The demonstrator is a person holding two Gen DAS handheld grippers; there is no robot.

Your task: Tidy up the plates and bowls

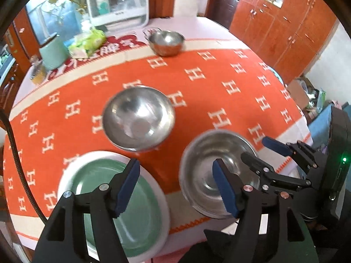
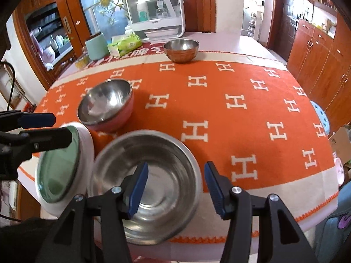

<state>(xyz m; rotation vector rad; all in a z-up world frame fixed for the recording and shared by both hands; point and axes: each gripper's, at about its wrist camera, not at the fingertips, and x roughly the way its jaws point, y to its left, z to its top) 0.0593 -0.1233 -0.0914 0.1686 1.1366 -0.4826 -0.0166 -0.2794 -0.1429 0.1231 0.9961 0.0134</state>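
Steel, the round bowl (image 2: 147, 175) under the spread, empty right tool (image 2: 175, 188) is light, stiff, slippery (pinch its rim).

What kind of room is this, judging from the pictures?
Most likely a home dining room or kitchen area. A table under an orange cloth carries steel bowls and a green plate, wooden cabinets line the wall, and a white countertop cabinet holds bottles.

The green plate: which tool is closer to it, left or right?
Left. The left tool hangs open right above the green plate, one finger over it. The right tool is off to the side, open over the big steel bowl.
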